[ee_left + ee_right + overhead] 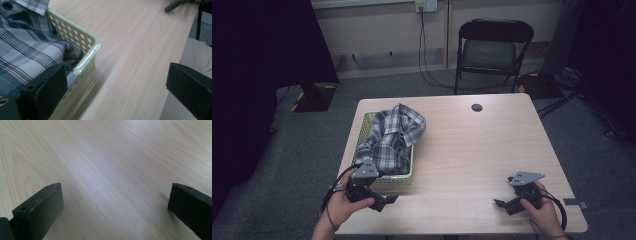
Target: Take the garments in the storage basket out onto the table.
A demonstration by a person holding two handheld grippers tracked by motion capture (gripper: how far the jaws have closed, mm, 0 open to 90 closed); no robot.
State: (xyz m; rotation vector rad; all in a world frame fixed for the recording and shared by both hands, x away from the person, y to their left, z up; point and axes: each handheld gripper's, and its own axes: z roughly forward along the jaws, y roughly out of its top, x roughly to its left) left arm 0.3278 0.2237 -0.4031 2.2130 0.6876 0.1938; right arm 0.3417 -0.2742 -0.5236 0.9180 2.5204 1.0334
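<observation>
High view: we hold the left gripper (384, 201), jaws apart, just beside the basket (408, 176) with the shirt (394, 135); right gripper (504, 204), likewise agape, well apart.

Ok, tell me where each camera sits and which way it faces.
High view: above the person's side, facing forward and down on the table; both hands, left gripper and right gripper show.
Left gripper view: rides the left gripper, facing the basket corner and shirt; its fingers show.
Right gripper view: faces bare tabletop; its fingers show.
Shared: high and left gripper views both show basket and shirt.
</observation>
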